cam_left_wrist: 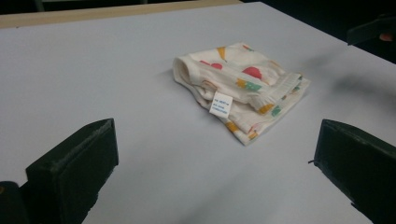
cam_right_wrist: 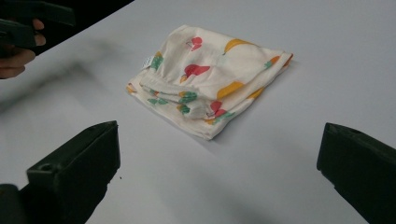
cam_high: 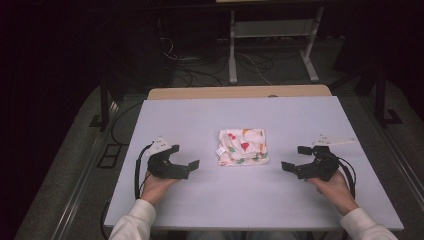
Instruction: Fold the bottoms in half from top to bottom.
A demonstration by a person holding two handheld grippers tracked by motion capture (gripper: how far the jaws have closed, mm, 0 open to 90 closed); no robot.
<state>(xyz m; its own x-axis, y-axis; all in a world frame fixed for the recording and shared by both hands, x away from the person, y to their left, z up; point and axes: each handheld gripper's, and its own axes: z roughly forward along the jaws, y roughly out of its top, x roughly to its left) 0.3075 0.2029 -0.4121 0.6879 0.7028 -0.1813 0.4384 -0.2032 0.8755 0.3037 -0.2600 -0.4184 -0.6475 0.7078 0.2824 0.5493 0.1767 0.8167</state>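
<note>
— What have you got in front of you?

— A folded cloth (cam_high: 242,147), cream with red, orange and green prints, lying flat near the middle of the table (cam_high: 200,120). It sits between my two grippers and touches neither.

— Which way does it lie?

— It is close to square in the high view, so I can't give it a clear long axis. A small white label (cam_left_wrist: 220,103) sticks out at the corner nearest my left gripper. In my left gripper view the rolled, thicker edge faces me and to the left; in my right gripper view the layered open edges face me.

— And the surface around it?

— A pale, matte sheet covers the tabletop, with a strip of bare wood (cam_high: 240,92) showing along the far edge. Beyond that the room is dark: a grey floor, loose cables (cam_high: 200,75), and the white legs of a stand (cam_high: 270,45).

— Your left gripper?

— My left gripper (cam_high: 186,161) rests low over the table to the left of the cloth, well apart from it, pointing toward it. Its jaws stand wide apart with nothing between them.

— The right one?

— My right gripper (cam_high: 295,159) is on the other side, also aimed at the cloth and near it without contact. Jaws spread wide, holding nothing. My sleeves (cam_high: 135,220) are white.
</note>
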